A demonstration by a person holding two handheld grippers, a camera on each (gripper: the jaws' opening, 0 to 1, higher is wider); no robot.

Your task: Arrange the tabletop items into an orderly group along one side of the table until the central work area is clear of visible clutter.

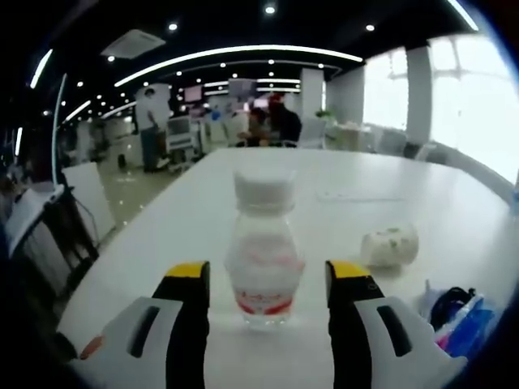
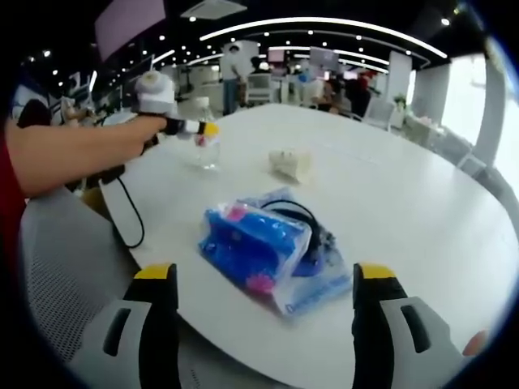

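Note:
A clear plastic bottle (image 1: 263, 251) with a white cap and a red label stands upright on the white table (image 1: 340, 174). My left gripper (image 1: 268, 279) is open, its yellow-tipped jaws on either side of the bottle with a gap on both sides. In the right gripper view the same left gripper (image 2: 204, 130) is at the bottle (image 2: 208, 150) near the table's far left edge. My right gripper (image 2: 263, 279) is open, just short of a blue plastic bag (image 2: 272, 255) holding dark cables. A crumpled white wad (image 2: 290, 162) lies between the bag and the bottle.
In the left gripper view the crumpled wad (image 1: 389, 245) lies to the bottle's right and the blue bag (image 1: 458, 316) at the lower right. A person's arm (image 2: 81, 150) reaches in from the left. A grey chair (image 2: 65, 267) stands by the table edge. People sit at desks far behind.

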